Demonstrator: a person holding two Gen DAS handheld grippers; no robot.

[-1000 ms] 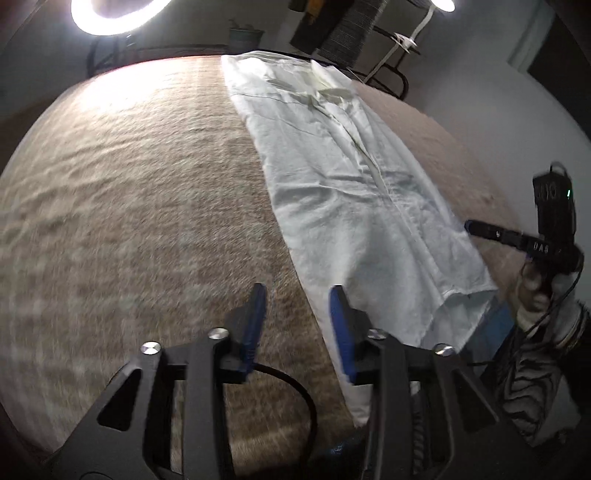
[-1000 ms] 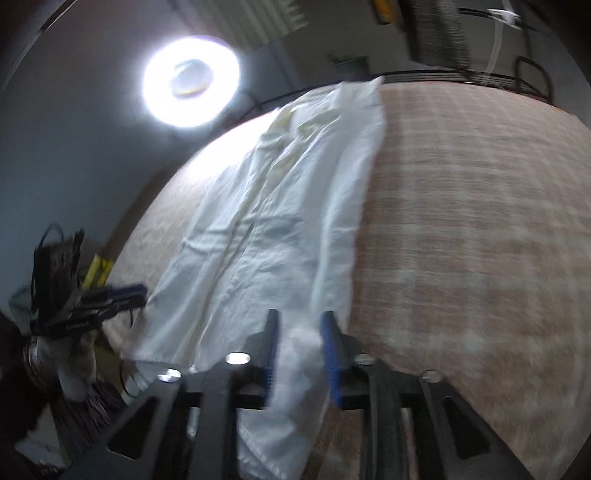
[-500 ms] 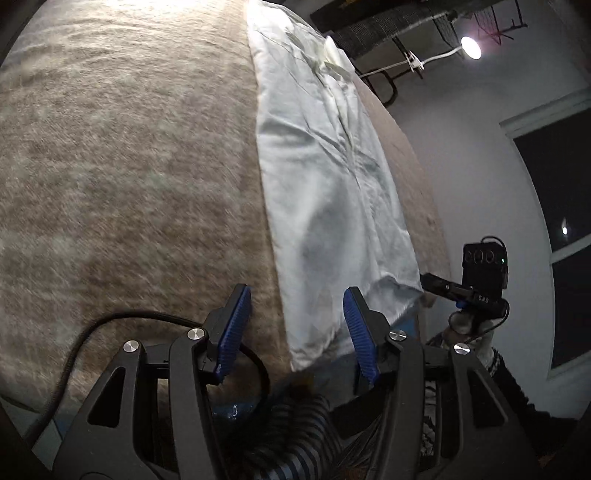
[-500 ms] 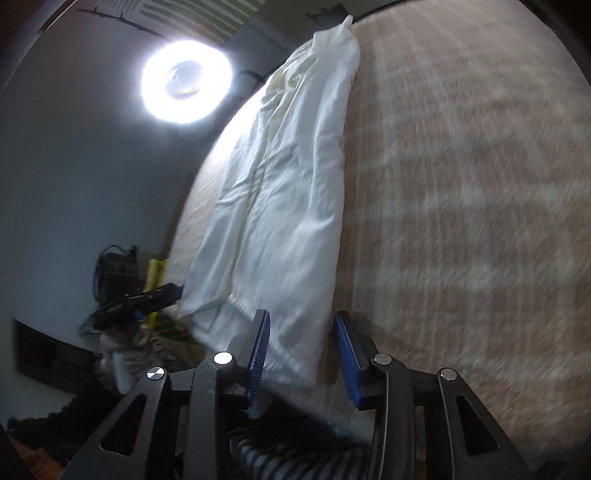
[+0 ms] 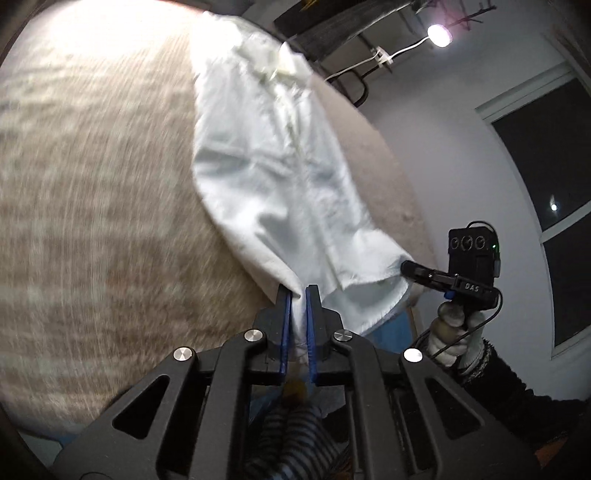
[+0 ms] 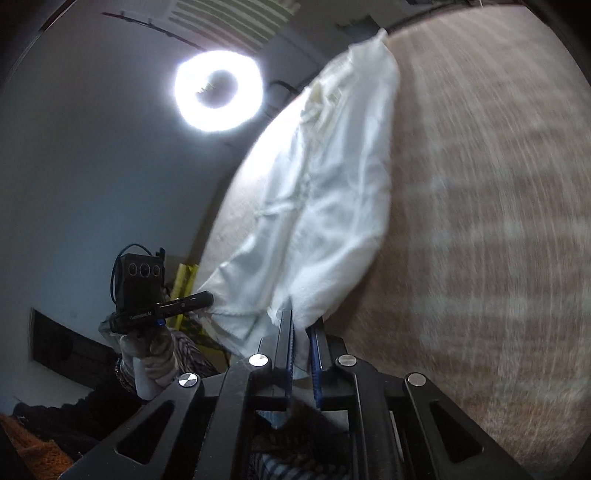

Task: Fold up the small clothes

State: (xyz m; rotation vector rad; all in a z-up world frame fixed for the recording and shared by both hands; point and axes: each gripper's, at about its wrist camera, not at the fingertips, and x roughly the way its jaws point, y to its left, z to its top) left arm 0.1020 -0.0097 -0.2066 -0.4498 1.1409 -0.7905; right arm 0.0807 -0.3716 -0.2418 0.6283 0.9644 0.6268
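1. The white shirt (image 5: 280, 177) lies lengthwise on the brown woven surface (image 5: 92, 192), collar end far from you, hem end at the near edge.
2. Your left gripper (image 5: 298, 291) is closing its jaws on the shirt's near left hem corner; white cloth sits pinched between the blue pads (image 5: 285, 317), with only a narrow gap showing.
3. Your right gripper (image 6: 301, 321) is also closing its jaws, on the near right hem corner, and cloth runs down between its blue pads (image 6: 290, 339) too.
4. In the left wrist view, you can see your right gripper at the far side of the hem, held in a white-gloved hand (image 5: 452, 328), its tip touching the shirt's edge.
5. In the right wrist view, your left gripper (image 6: 201, 297) shows the same way, in your other gloved hand (image 6: 147, 354), its tip at the opposite corner.
6. The hem between the two corners sags slightly off the surface's near edge.
7. A ring light (image 6: 218, 92) glows beyond the far end of the surface; a small lamp (image 5: 439, 35) shines near a dark window (image 5: 550, 184).
8. Both views are motion-blurred, so fine fabric detail can't be told.
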